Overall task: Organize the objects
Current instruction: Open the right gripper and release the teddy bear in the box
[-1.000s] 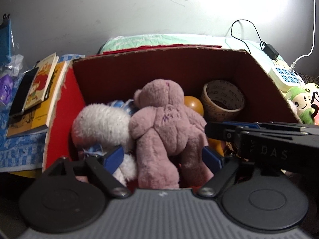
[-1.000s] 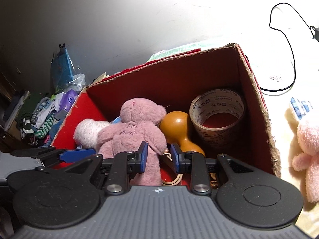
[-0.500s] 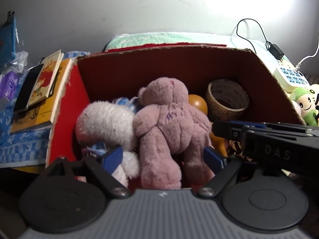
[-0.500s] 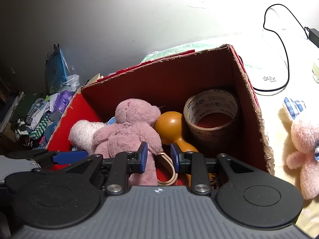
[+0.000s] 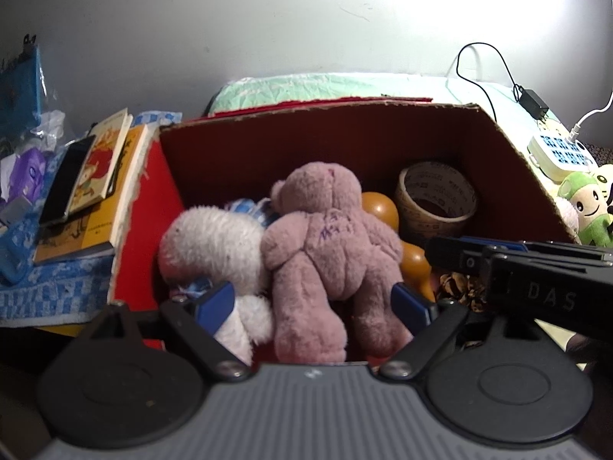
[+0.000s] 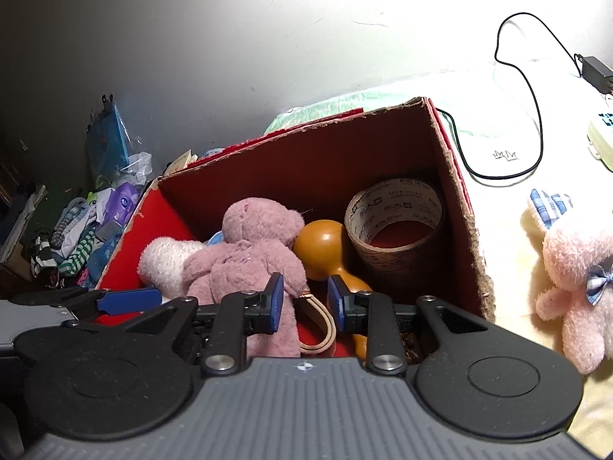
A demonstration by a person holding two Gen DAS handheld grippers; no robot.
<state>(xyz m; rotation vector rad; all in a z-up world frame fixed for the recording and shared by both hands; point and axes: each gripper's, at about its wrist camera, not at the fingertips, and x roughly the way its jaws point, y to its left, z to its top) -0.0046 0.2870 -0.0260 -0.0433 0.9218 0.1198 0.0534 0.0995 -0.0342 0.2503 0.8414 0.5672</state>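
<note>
An open red cardboard box (image 5: 153,207) holds a pink teddy bear (image 5: 329,245) with its back to me, a white plush (image 5: 214,241), an orange gourd (image 6: 325,249) and a roll of tape (image 6: 394,222). My left gripper (image 5: 312,303) hangs over the box's near edge, open wide, with the bear's legs between its blue pads (image 5: 214,303) but not squeezed. My right gripper (image 6: 306,303) hovers beside it over the box. Its jaws stand narrow with a gap, and nothing is gripped. A beige strap loop (image 6: 325,329) lies below that gap.
Books (image 5: 95,176) and a dark phone are stacked left of the box on a blue cloth. To the right lie a green plush (image 5: 586,207), a pink bunny plush (image 6: 574,280), a power strip (image 5: 559,151) and a black cable (image 6: 536,115). Clothes (image 6: 76,237) are piled far left.
The left jaws have spread slightly wider around the bear's legs. The right wrist view has drifted a little, bringing more of the pink bunny into sight. The toys in the box have not moved.
</note>
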